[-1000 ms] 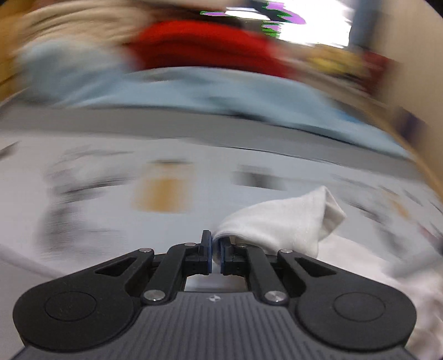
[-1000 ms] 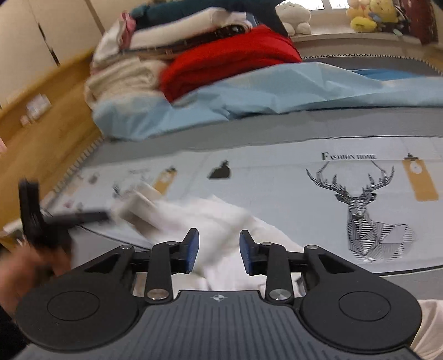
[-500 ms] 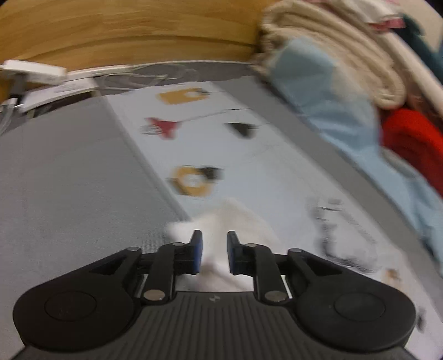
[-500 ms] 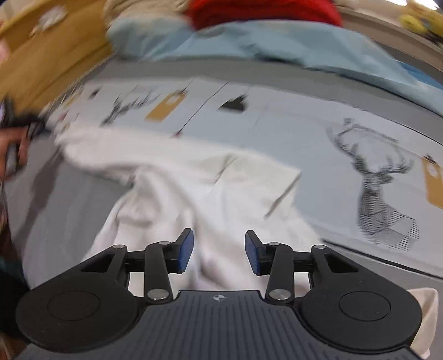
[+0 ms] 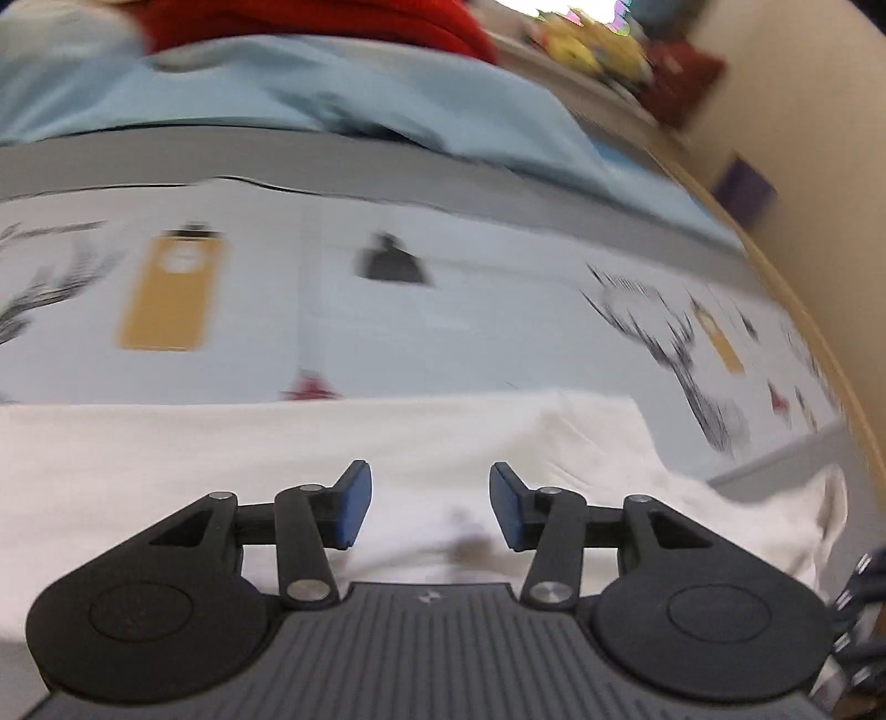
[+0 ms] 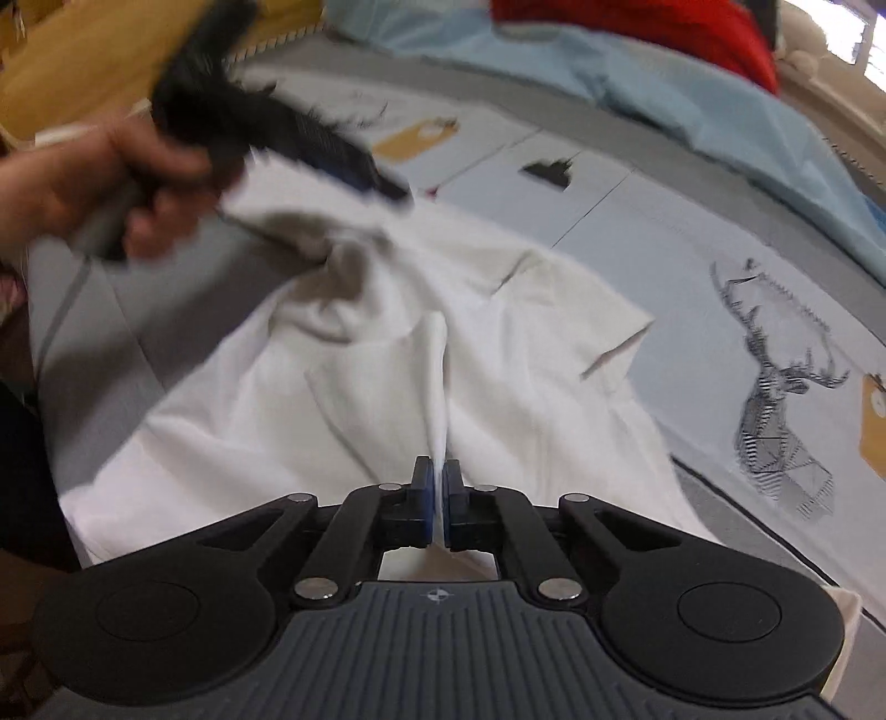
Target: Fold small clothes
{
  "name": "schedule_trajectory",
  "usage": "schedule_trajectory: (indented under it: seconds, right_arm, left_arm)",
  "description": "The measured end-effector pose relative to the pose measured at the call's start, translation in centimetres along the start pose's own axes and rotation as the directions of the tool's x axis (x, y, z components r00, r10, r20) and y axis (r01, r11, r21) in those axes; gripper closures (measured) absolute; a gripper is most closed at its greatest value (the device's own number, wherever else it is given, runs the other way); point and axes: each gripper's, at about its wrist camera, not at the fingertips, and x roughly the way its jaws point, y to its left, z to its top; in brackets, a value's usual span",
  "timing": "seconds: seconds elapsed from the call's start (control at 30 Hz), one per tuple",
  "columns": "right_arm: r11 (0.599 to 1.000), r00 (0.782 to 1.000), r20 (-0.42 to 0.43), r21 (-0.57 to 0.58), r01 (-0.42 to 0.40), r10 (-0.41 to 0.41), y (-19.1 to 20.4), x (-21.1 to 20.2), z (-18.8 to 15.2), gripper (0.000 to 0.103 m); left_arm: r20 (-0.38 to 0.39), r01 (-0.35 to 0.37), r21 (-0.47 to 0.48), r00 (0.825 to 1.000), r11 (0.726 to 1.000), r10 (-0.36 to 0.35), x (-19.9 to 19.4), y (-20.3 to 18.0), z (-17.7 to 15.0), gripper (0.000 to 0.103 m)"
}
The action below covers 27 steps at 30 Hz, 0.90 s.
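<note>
In the left wrist view the left gripper hangs over a white garment spread on the printed bed sheet; its blue pads stand well apart and are opening, with cloth below them but nothing pressed between. Beyond the sheet's far edge lie a pale blue cover and a red blanket. In the right wrist view the right gripper has its fingers together, clamped on a thin raised ridge of the same white garment, which lies rumpled toward the near left part of the sheet, beside the stag print. The person's left hand, blurred, holds the other tool above the garment's far left end. The fabric looks light, limp and thin, so it should drape and crease wherever lifted and will not hold a shape by itself; a hem, sleeve end or corner seems the better place to pinch than the slack middle, where one layer may slip free.
</note>
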Motion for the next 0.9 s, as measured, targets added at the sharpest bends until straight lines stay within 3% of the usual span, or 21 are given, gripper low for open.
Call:
schedule_trajectory:
  seconds: [0.2,0.27,0.33,0.37,0.4,0.5,0.53,0.6,0.77,0.9]
  right_arm:
    - [0.986,0.989,0.127,0.159,0.053,-0.074,-5.1,-4.6,-2.1,0.102]
    - [0.964,0.970,0.190,0.246,0.103,-0.153,-7.5,-6.7,-3.1,0.103]
    - [0.908,0.938,0.234,0.391,0.151,-0.256,-11.0,-9.0,-4.4,0.103]
    - [0.871,0.919,0.251,0.464,0.161,-0.304,-12.7,-10.1,-5.3,0.103]
    - [0.821,0.892,0.264,0.542,0.177,-0.367,-14.4,-11.3,-6.3,0.103]
    - [0.706,0.832,0.277,0.685,0.179,-0.481,-17.8,-13.7,-8.7,0.103]
    - [0.693,0.828,0.282,0.701,0.167,-0.485,-18.3,-13.9,-9.1,0.103]
    - [0.714,0.852,0.295,0.689,0.124,-0.433,-18.4,-13.4,-8.9,0.103]
    - [0.863,0.905,0.305,0.491,0.118,-0.297,-13.0,-9.2,-5.0,0.099]
    - [0.943,0.943,0.267,0.314,0.112,-0.201,-7.6,-5.5,-1.6,0.090]
  left_arm:
    - [-0.038,-0.024,0.070,0.999,0.997,0.027,3.7,-4.2,0.0,0.048]
    - [-0.060,-0.047,0.093,0.997,0.995,0.053,5.2,-4.7,0.2,0.048]
    - [-0.096,-0.081,0.122,0.991,0.989,0.093,6.7,-4.8,0.1,0.049]
    - [-0.078,-0.089,0.148,0.992,0.985,0.101,6.8,-5.1,-0.1,0.061]
    - [-0.066,-0.077,0.175,0.994,0.982,0.089,6.7,-5.2,-0.2,0.098]
    - [-0.073,-0.112,0.189,0.989,0.976,0.127,6.5,-4.8,0.3,0.101]
    - [-0.064,-0.136,0.176,0.987,0.975,0.149,6.1,-4.1,0.4,0.101]
    - [-0.057,-0.175,0.130,0.981,0.976,0.183,5.4,-2.1,1.0,0.102]
    - [-0.034,-0.324,-0.042,0.946,0.945,0.323,3.2,3.1,2.2,0.102]
    - [-0.004,-0.263,-0.116,0.964,0.958,0.265,1.4,4.3,3.2,0.099]
